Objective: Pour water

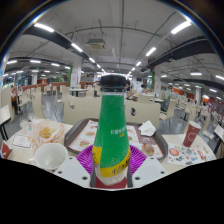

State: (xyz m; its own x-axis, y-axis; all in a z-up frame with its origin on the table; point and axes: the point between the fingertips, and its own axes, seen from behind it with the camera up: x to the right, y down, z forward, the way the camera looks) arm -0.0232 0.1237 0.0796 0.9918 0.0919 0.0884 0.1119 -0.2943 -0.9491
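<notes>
Bottle stands upright at the centre, tall and green with a dark cap, a yellow band near the base and a pale printed label on its body. The gripper holds it at six o'clock: both purple pads press against its lower sides, clamped on it. A white bowl sits at eight o'clock on the table, and a red cup at three o'clock.

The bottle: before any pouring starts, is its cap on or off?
On. The green bottle stands upright between the gripper's fingers, and its dark cap sits on the neck.
</notes>
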